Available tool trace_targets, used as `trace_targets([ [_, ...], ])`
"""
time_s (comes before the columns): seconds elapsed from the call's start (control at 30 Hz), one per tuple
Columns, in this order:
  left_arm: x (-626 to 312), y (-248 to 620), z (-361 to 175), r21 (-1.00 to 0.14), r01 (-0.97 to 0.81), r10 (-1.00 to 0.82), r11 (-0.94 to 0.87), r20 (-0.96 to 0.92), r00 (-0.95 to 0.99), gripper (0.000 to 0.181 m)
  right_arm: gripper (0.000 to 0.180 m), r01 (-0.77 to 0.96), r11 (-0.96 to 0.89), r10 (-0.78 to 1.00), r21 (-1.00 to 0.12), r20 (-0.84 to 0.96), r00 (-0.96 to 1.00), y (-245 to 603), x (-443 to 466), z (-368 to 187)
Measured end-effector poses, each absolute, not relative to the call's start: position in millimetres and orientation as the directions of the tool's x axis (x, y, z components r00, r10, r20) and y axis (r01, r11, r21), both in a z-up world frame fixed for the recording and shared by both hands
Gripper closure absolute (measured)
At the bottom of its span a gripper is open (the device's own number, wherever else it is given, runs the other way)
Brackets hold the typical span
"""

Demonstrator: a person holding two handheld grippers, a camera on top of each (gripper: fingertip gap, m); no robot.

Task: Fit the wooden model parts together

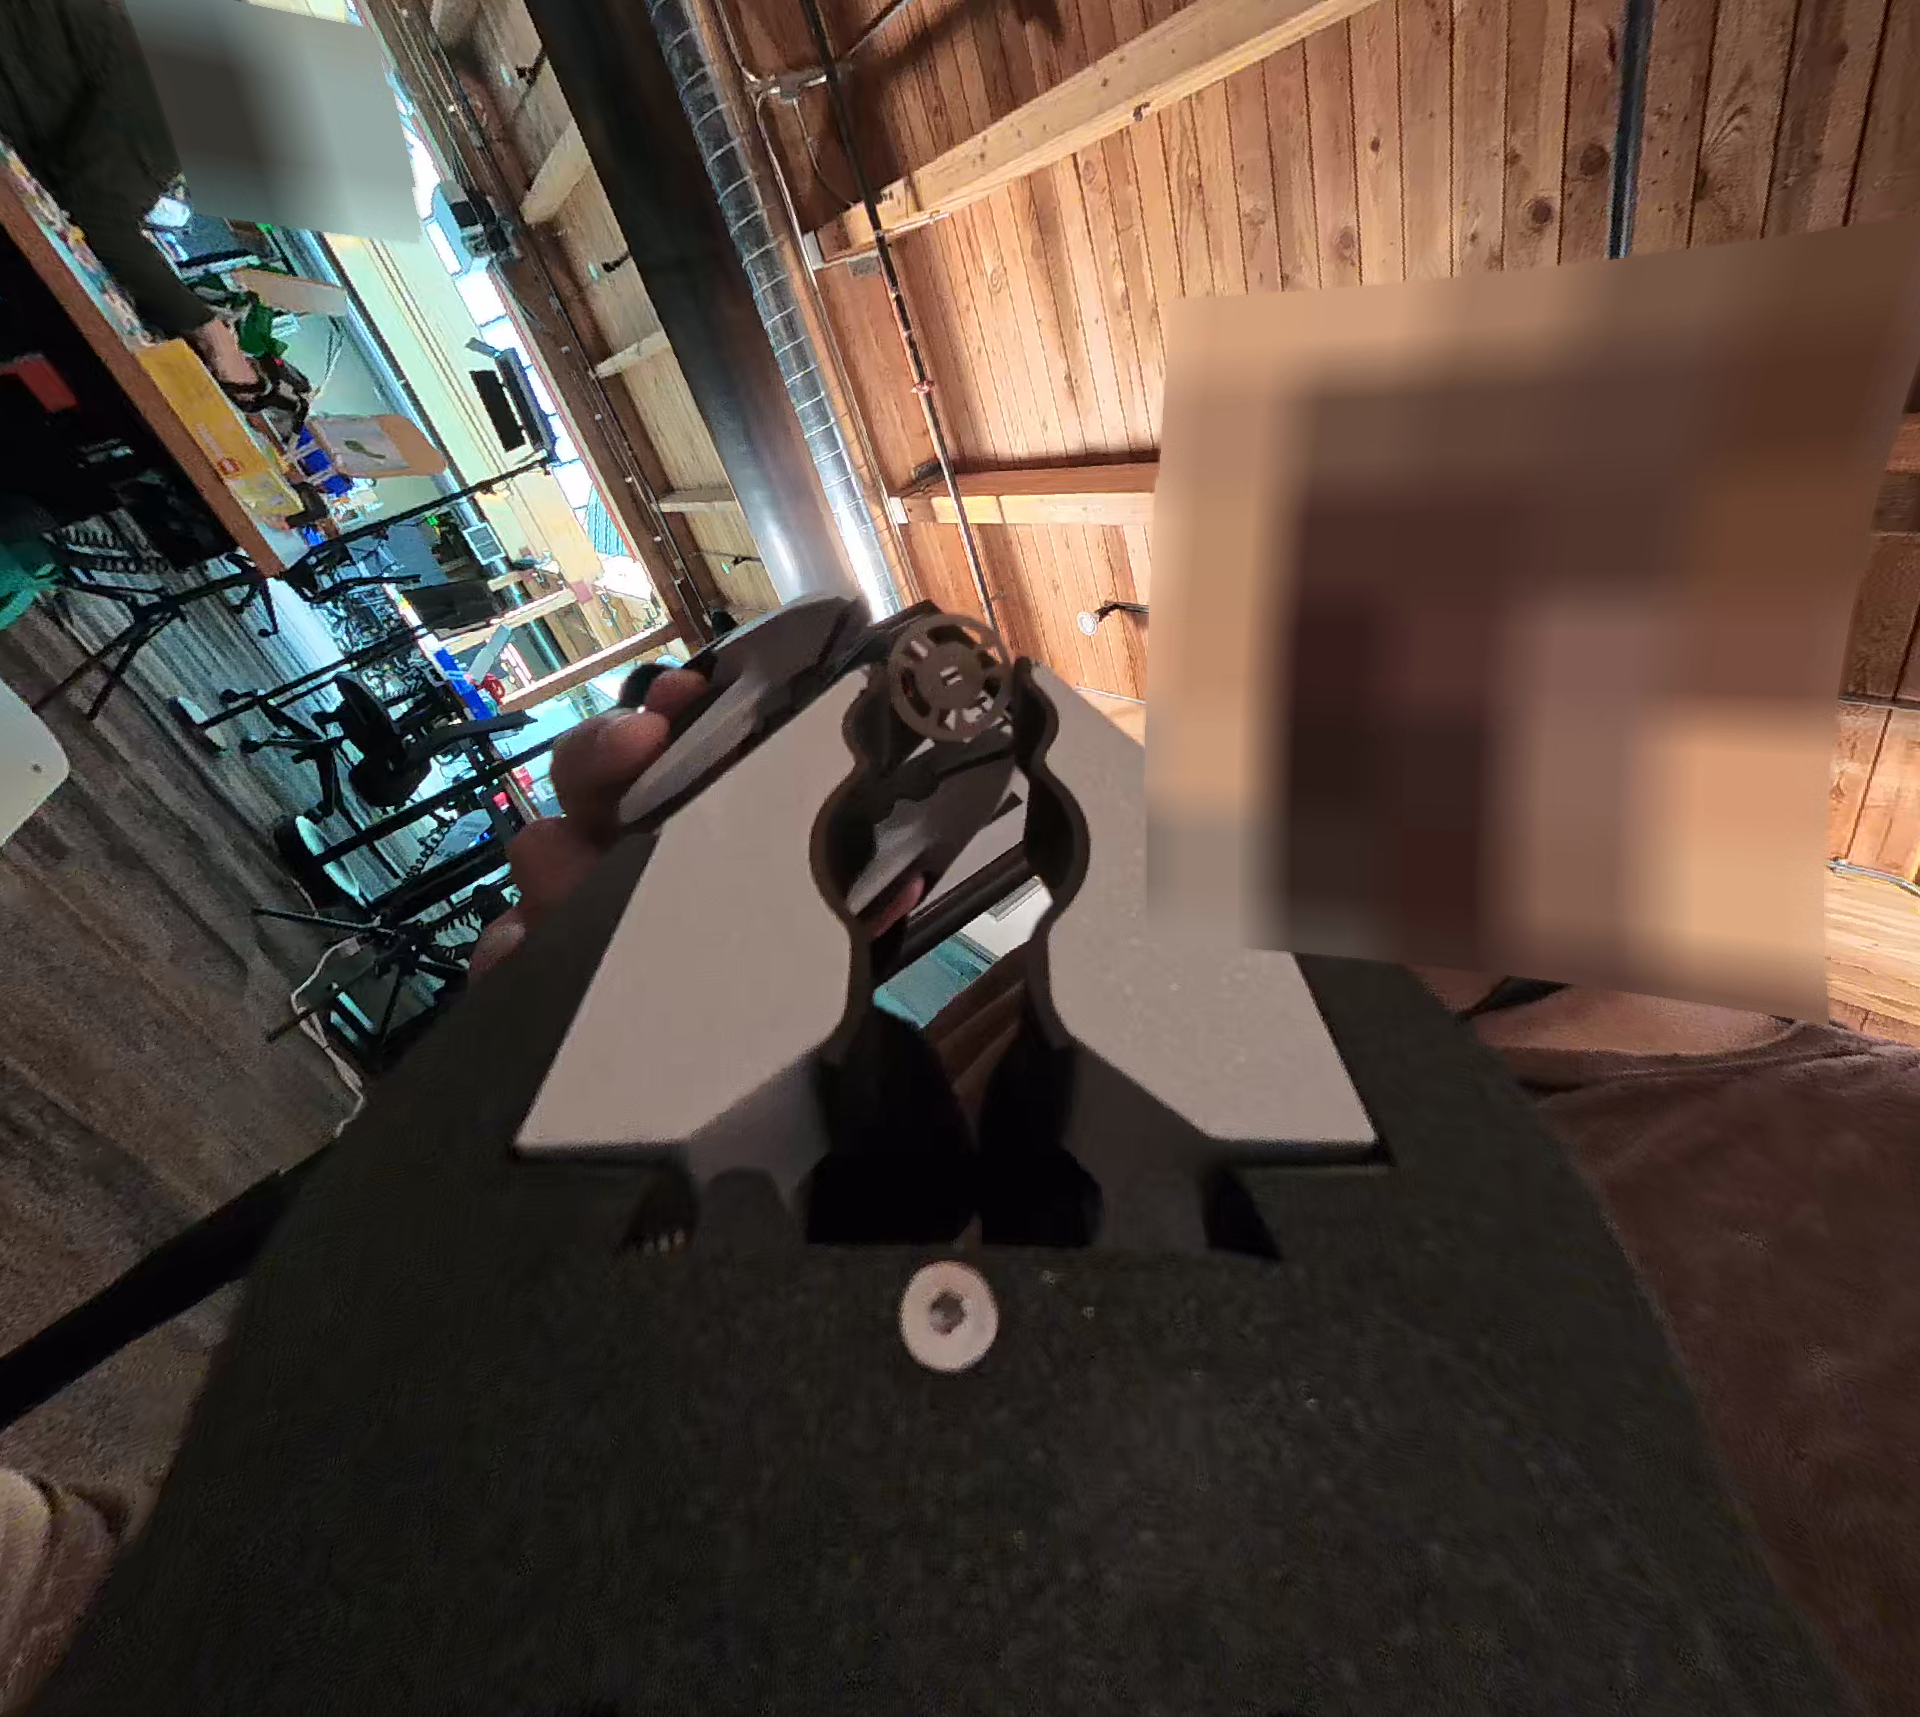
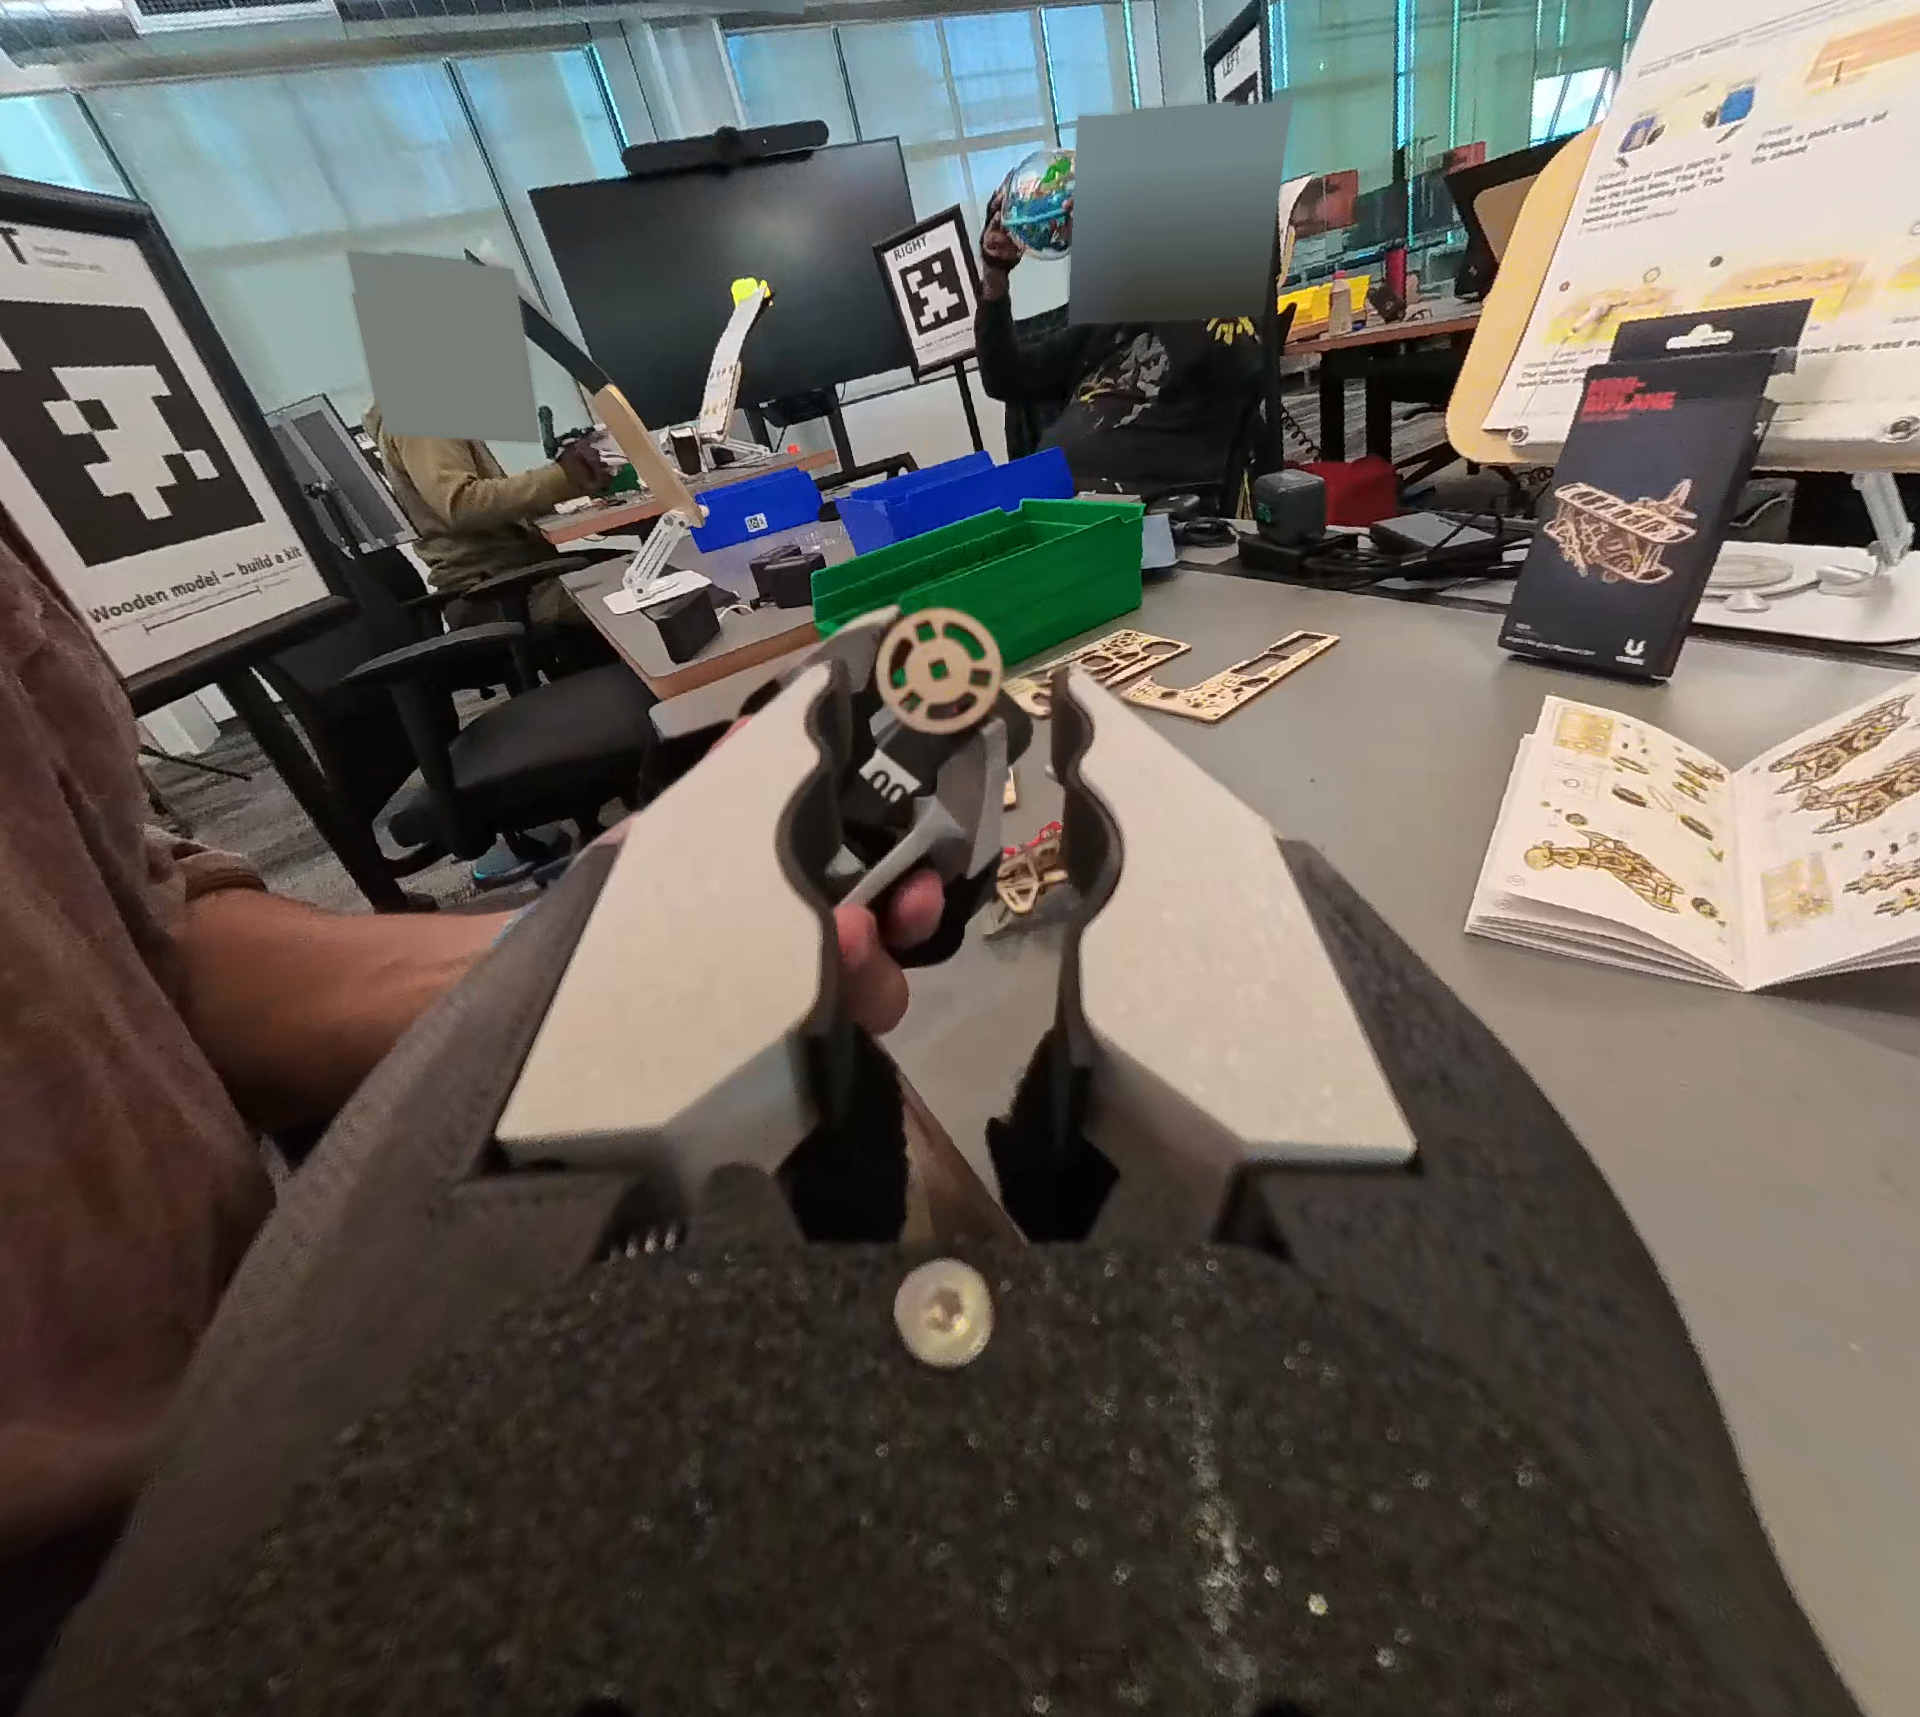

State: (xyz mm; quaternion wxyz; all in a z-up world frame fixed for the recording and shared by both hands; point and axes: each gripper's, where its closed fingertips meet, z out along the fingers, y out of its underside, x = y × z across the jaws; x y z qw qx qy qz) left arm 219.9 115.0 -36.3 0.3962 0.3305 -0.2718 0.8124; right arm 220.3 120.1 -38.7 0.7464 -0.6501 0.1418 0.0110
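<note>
The grey worktop (image 2: 1403,794) carries 2 flat wooden part sheets (image 2: 1231,675) near a green bin (image 2: 977,571). An open instruction booklet (image 2: 1704,846) lies at the right, a dark kit box (image 2: 1631,524) stands upright behind it, and small loose wooden pieces (image 2: 1029,878) lie nearer.

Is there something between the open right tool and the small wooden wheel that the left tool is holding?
Nothing visible stands between them. The right tool is open, and the wooden wheel sits just past its tips, in line with the gap. The left tool grips the wheel from the far side.
</note>
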Motion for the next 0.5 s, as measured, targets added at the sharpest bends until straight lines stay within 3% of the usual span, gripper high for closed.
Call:
trace_targets([
  [0.13,217.5,108.1,-38.1,-0.168,-0.828,0.467,-0.535,0.757,-0.456,0.16,0.157,-0.137,0.114,-0.195,-0.984,-0.157,0.968,119.0,217.3,-44.2],
  [0.33,221.6,103.3,-49.3,-0.238,-0.807,0.347,-0.54,0.811,-0.471,0.16,0.158,-0.169,0.099,-0.193,-0.981,-0.186,0.963,114.8,221.4,-57.6],
  [0.4,225.1,103.5,-57.5,-0.34,-0.755,0.21,-0.561,0.823,-0.528,0.159,0.158,-0.282,0.138,-0.131,-0.95,-0.299,0.945,111.7,223.8,-64.2],
  [0.43,226.1,103.4,-64.0,-0.421,-0.722,0.111,-0.549,0.819,-0.562,0.149,0.159,-0.382,0.186,-0.077,-0.905,-0.401,0.913,107.8,226.9,-65.4],
  [0.5,226.7,107.4,-77.1,-0.57,-0.667,-0.071,-0.48,0.783,-0.618,0.14,0.158,-0.667,0.263,0.161,-0.697,-0.65,0.742,97.2,230.6,-65.0],
])
